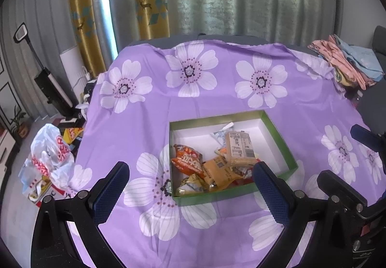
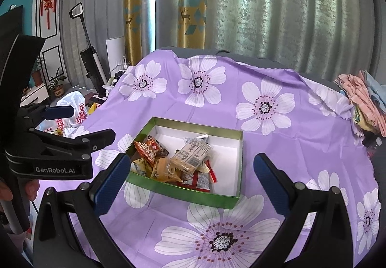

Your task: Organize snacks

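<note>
A green box point(image 1: 217, 196) with a white inside lies on the purple flowered cloth point(image 1: 207, 96). It holds several snack packets: an orange bag point(image 1: 189, 159), a beige cracker pack point(image 1: 238, 147), a yellow-orange pouch point(image 1: 219, 171) and a small white packet point(image 1: 222, 134). My left gripper point(image 1: 191, 168) hovers open over the box's near edge and holds nothing. The right wrist view shows the same box point(image 2: 183, 192) and cracker pack point(image 2: 193, 155). My right gripper point(image 2: 191, 159) is also open and bare, above the box's near side. The left gripper point(image 2: 93, 122) appears at that view's left.
A white and red plastic bag point(image 1: 48, 159) lies off the table's left edge. Folded clothes point(image 1: 345, 63) are piled at the back right corner. Curtains hang behind the table, and an upright vacuum point(image 2: 91, 60) stands at the left. The right half of the box floor point(image 2: 226, 161) is bare.
</note>
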A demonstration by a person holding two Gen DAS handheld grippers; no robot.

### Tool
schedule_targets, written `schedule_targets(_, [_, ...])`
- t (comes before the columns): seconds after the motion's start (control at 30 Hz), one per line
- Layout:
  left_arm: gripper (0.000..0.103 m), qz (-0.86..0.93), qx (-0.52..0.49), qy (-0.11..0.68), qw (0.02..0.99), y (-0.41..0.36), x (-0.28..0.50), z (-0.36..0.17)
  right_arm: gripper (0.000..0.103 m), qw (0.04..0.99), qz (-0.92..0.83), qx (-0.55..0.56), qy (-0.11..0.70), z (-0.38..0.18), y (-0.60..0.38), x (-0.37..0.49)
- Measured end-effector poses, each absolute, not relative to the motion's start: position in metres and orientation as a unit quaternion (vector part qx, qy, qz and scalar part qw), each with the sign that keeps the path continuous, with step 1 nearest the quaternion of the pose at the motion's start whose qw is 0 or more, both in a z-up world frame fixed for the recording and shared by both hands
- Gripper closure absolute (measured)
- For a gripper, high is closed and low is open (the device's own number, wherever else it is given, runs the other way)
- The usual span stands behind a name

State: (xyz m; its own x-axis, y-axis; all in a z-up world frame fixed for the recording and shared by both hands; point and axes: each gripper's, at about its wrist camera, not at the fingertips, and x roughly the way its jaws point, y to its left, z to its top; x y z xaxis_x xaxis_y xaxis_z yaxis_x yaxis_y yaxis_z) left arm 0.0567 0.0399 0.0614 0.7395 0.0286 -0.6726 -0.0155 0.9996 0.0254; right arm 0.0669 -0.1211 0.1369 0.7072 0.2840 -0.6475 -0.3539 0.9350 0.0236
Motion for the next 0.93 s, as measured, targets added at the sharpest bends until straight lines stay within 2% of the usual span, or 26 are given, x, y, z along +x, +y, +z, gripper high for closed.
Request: schedule_targets(0.93, [0.001, 0.005, 0.009, 0.355, 0.935, 0.0316, 0.0581, 0.0702, 0.001, 0.925, 0.172, -0.048, 0.336, 0.1422, -0.1214, 0.0640])
